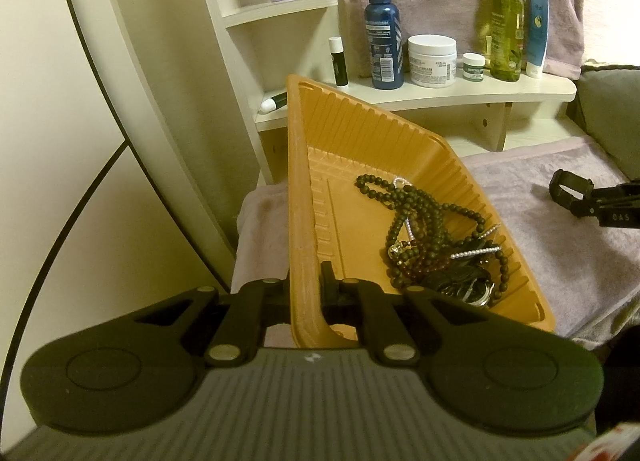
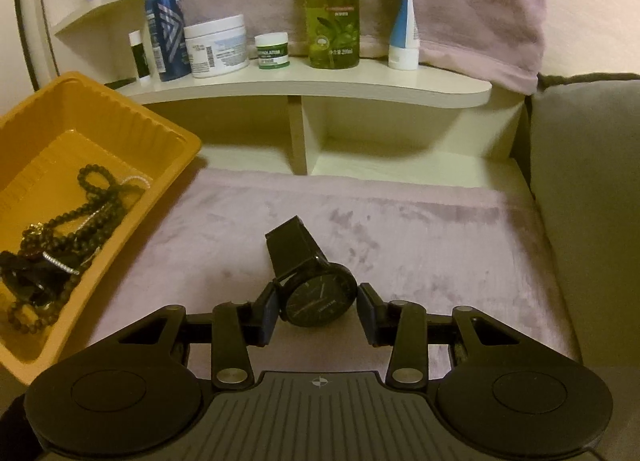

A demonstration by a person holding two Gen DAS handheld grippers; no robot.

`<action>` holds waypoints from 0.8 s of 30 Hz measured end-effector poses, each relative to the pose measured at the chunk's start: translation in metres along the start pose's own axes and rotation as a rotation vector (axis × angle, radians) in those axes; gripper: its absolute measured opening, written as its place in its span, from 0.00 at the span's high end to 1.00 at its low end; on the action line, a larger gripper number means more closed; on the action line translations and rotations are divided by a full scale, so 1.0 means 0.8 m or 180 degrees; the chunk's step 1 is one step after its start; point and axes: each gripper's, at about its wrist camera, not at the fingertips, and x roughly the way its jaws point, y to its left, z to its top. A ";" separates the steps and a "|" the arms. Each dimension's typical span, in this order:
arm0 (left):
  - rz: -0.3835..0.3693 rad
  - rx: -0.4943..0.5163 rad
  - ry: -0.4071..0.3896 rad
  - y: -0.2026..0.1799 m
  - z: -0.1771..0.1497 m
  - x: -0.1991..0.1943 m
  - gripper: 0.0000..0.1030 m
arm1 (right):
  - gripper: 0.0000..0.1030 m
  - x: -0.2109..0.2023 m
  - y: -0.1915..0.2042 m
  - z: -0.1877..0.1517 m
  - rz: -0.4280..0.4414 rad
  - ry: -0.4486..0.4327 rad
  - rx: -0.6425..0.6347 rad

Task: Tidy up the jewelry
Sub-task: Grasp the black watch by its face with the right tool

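Observation:
My left gripper (image 1: 305, 293) is shut on the near left rim of an orange plastic tray (image 1: 304, 189) and holds it tilted. In the tray lie dark bead necklaces (image 1: 416, 217), a pearl clip and other dark pieces. The tray also shows at the left of the right wrist view (image 2: 168, 129). A black wristwatch (image 2: 320, 293) lies on the mauve towel (image 2: 400, 229). My right gripper (image 2: 319, 313) is open, with its fingers on either side of the watch face and a small gap at the right pad. The watch strap and right gripper also show in the left wrist view (image 1: 568, 185).
A cream shelf (image 2: 360, 85) at the back holds a blue bottle (image 2: 164, 21), a white jar (image 2: 218, 47), a small green jar (image 2: 273, 50), an olive oil bottle (image 2: 334, 5) and a blue-white tube (image 2: 404, 13). A grey-green cushion (image 2: 588, 181) stands at the right.

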 end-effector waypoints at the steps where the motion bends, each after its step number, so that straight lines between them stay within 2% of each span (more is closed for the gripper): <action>1: -0.0004 -0.0002 0.0001 0.000 0.000 0.000 0.93 | 0.60 0.001 0.000 0.000 0.0008 -0.0008 0.0004; 8: -0.0002 -0.0002 0.0002 0.000 0.000 0.000 0.93 | 0.60 0.014 -0.003 0.004 0.0063 -0.0066 -0.0056; 17: 0.0002 0.0002 0.0008 0.000 -0.001 0.001 0.93 | 0.56 0.030 -0.024 0.004 0.0343 -0.0050 0.0138; 24: 0.0003 0.0005 0.0008 0.000 0.000 0.001 0.93 | 0.53 0.031 -0.030 -0.001 0.0497 -0.0171 0.0239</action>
